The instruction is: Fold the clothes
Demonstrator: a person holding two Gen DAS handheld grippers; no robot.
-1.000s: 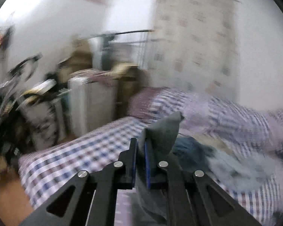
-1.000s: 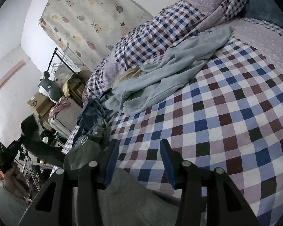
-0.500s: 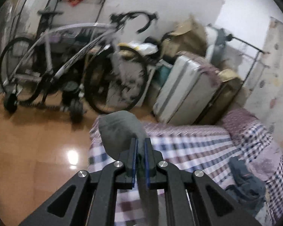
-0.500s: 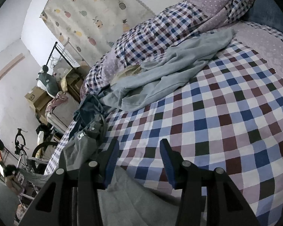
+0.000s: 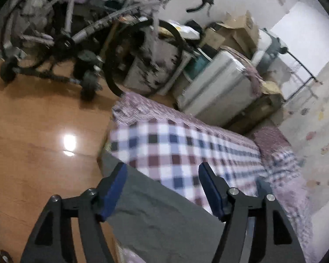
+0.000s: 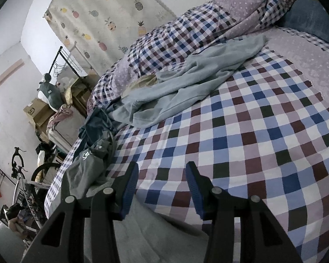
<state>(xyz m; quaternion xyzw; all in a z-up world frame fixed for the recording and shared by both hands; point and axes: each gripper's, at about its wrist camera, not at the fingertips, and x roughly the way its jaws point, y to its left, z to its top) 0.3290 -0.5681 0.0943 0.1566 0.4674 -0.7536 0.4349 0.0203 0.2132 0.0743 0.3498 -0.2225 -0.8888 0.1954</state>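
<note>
In the left wrist view my left gripper (image 5: 162,188) hangs over the bed's corner. Its jaws are opening wide. A dark grey garment (image 5: 160,219) lies flat beneath and between the fingers, and neither blue pad presses on it. In the right wrist view my right gripper (image 6: 161,188) stands open above the checked sheet (image 6: 241,142), with a grey cloth (image 6: 142,230) spread under its base. A light blue-grey garment (image 6: 186,87) lies crumpled further up the bed. A dark blue garment (image 6: 94,127) and a grey lettered one (image 6: 85,168) lie heaped near the left edge.
A bicycle (image 5: 87,32) stands on the wooden floor (image 5: 33,142) beyond the bed's corner. A pale suitcase (image 5: 215,83) and cardboard boxes (image 5: 236,30) stand by the wall. A bunched checked duvet (image 6: 186,32) and a blue pillow (image 6: 309,17) lie at the bed's far end.
My left gripper, shut on the grey garment before, swung down to the bed's corner and spread its jaws, leaving the garment flat on the sheet. The right gripper stayed put.
</note>
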